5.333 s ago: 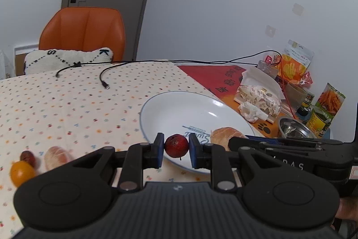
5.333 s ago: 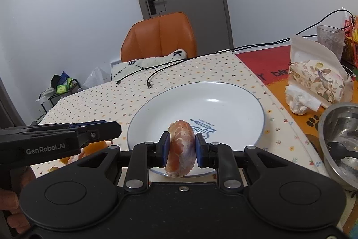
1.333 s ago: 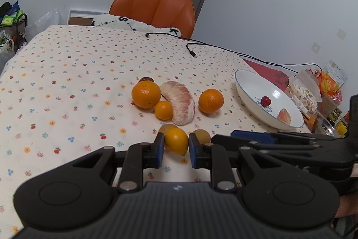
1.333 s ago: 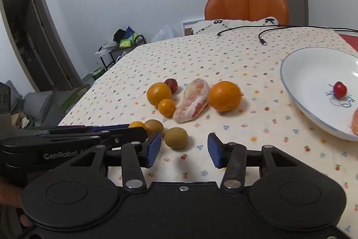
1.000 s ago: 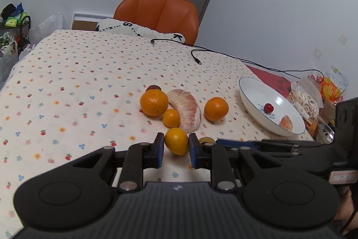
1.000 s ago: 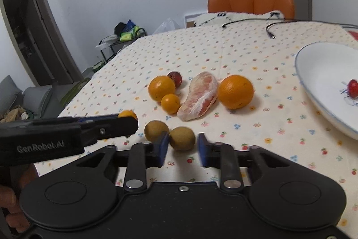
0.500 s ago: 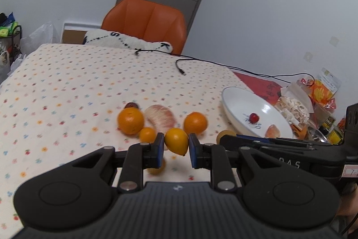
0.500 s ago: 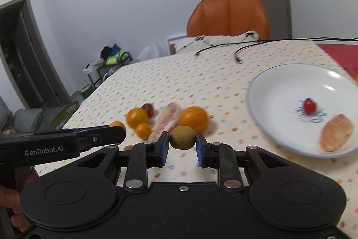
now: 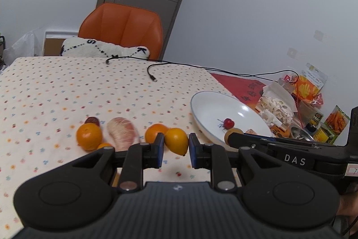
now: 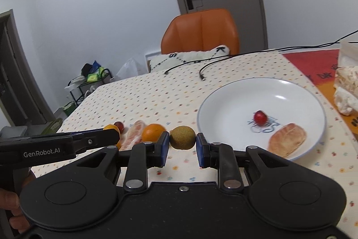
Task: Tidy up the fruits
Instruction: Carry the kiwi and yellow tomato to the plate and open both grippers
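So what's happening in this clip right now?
A person is sorting fruit with two handheld grippers. The left gripper is shut on a yellow lemon, and the right gripper is shut on a kiwi; both fruits are lifted off the table, short of the white plate. The plate holds a small red fruit and a pomelo segment. Two oranges, a bigger pomelo piece and some smaller fruits lie on the dotted tablecloth.

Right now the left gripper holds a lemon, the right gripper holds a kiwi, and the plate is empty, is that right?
Not quite. The plate is not empty: the right wrist view shows a red fruit and a pomelo piece on it. The lemon and kiwi are held as you say.
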A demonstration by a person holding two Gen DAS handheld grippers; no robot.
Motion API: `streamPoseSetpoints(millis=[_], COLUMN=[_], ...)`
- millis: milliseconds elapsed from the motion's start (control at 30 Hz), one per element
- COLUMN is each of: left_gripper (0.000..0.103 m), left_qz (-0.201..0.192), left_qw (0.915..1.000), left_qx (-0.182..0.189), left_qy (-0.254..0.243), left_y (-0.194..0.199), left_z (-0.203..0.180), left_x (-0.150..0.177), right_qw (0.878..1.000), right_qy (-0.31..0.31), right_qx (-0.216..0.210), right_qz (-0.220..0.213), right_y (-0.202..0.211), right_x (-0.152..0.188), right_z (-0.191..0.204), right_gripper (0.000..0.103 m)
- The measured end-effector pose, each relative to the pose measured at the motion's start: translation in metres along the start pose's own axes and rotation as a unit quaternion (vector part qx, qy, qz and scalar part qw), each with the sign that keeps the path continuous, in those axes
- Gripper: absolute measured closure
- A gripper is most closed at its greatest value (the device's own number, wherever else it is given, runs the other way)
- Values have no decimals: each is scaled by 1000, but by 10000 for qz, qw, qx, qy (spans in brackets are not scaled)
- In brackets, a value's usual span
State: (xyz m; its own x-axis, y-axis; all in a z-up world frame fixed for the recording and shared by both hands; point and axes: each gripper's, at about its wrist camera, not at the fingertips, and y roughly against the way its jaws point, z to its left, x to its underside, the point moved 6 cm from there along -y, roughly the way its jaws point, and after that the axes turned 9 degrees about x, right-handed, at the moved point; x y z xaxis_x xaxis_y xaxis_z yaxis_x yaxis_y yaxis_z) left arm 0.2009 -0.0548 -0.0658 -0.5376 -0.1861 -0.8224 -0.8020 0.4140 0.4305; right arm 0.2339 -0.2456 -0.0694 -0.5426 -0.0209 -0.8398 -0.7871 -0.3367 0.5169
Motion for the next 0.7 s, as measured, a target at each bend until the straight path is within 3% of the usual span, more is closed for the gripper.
streamPoseSetpoints(millis=[700], left_gripper=[82], left_qz=[182], left_qw=[9992], left_qx=[311], left_qy=[-195], left_y=[-51], left_z=[-31], left_x=[-8], right_qw=[9986], right_qy=[-354], right_qx=[377], right_qz=[-67], right_y=[-5], right_x=[-5], right_z=[-50], right_gripper=[79])
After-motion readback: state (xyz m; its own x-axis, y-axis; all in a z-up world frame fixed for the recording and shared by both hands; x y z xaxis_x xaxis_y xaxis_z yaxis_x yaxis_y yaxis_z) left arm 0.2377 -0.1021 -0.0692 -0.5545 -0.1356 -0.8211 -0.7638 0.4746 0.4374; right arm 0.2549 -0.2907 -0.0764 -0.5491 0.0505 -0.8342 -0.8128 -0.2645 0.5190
